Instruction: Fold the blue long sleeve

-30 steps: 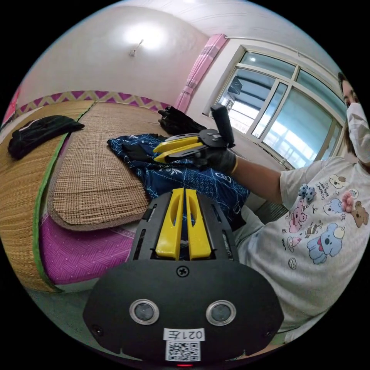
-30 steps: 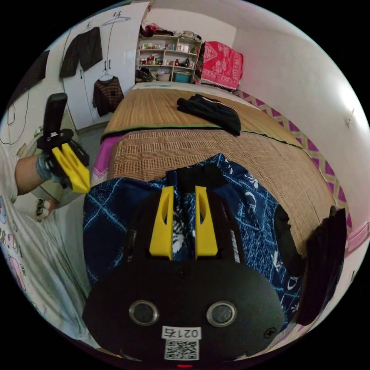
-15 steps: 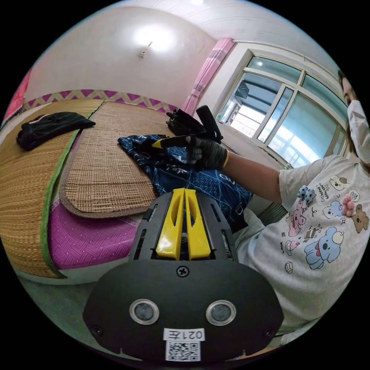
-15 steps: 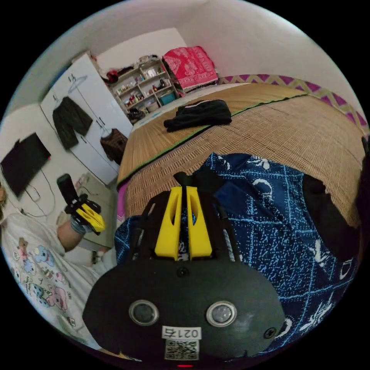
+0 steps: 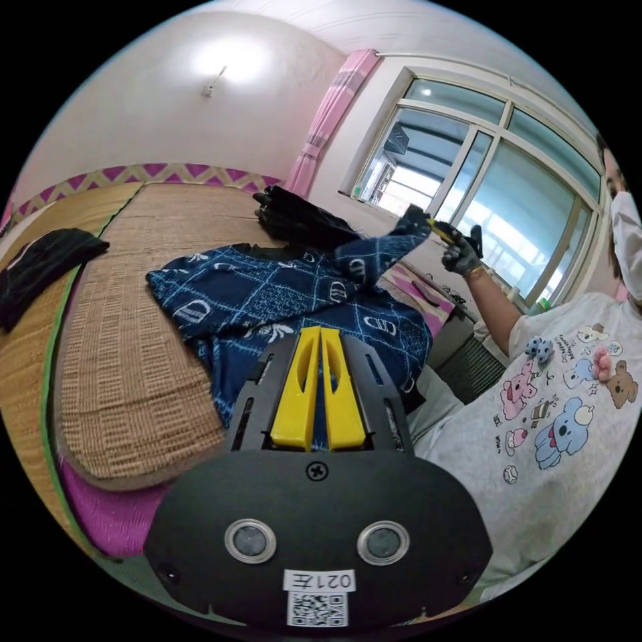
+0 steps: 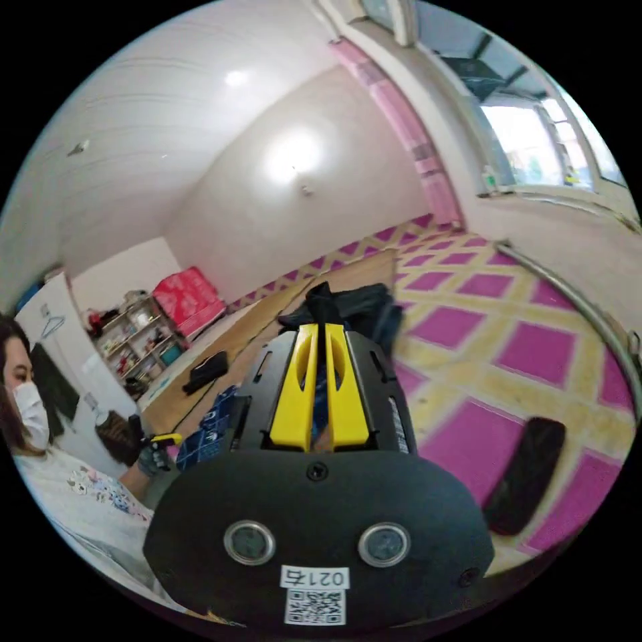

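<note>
Blue long sleeve [image 5: 267, 294] pinched between both grippers' fingers (right's raised)

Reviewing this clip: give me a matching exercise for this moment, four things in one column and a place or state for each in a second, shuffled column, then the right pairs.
Things:
1. blue long sleeve
2. right gripper
3. left gripper
4. folded black garment

Places or states:
A. lying apart on the far woven mat
B. spread on the near woven mat, one sleeve lifted
C. held up toward the window, shut on a sleeve end
D. low at the bed's near edge, jaws shut on the blue fabric

Pairs: 1-B, 2-C, 3-D, 4-A
</note>
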A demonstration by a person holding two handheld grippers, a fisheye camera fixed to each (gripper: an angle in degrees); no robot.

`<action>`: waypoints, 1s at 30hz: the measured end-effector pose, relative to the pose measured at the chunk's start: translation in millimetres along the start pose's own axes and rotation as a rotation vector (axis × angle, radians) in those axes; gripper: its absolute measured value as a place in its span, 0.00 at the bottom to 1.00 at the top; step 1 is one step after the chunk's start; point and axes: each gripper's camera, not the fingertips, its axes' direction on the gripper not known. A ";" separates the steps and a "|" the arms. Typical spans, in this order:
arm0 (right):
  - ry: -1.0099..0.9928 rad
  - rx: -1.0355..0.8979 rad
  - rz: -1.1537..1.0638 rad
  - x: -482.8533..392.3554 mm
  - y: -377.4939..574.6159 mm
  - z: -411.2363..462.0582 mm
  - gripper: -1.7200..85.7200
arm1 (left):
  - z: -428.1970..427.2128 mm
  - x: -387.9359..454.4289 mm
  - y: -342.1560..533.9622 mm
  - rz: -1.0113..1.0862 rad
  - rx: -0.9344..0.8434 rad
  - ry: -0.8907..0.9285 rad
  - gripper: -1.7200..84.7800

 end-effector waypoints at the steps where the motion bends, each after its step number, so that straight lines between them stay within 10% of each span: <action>1: 0.071 0.013 0.091 44.0 5.3 -31.1 0.02 | 5.9 2.1 -4.1 0.002 -0.004 0.006 0.01; 13: 0.127 0.071 0.560 250.5 115.9 -174.5 0.02 | 131.1 68.5 -85.9 0.199 -0.171 0.026 0.08; 30: 0.171 0.098 0.513 238.1 153.5 -218.8 0.12 | 193.5 107.5 -154.7 0.398 -0.329 -0.188 0.04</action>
